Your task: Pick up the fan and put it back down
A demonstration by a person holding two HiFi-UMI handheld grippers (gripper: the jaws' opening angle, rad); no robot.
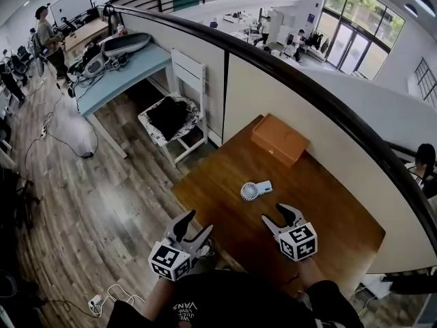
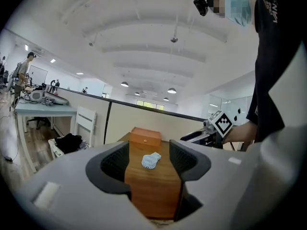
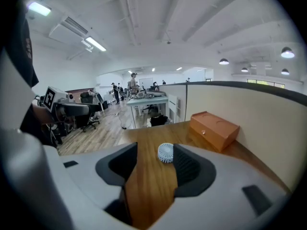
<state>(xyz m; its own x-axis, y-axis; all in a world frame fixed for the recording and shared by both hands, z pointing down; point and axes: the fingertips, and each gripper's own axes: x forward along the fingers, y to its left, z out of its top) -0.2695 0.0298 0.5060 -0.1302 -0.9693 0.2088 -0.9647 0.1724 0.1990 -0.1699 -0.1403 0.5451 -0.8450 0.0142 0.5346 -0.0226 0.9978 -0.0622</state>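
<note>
The left gripper (image 1: 196, 223) and the right gripper (image 1: 278, 214) are held out side by side, well apart, in front of the body. Both pairs of jaws are spread wide, and nothing is gripped in either.

Wood-plank floor (image 1: 102, 203), white chair (image 1: 179, 108) beside a curved partition wall (image 1: 287, 108).

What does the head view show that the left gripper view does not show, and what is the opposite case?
Only the head view: the marker cube on the left gripper and a power strip on the floor. Only the left gripper view: the ceiling lamps and the camera on the person's head. Both: the fan lying on the wooden table, the orange box, the white chair and the right gripper.
</note>
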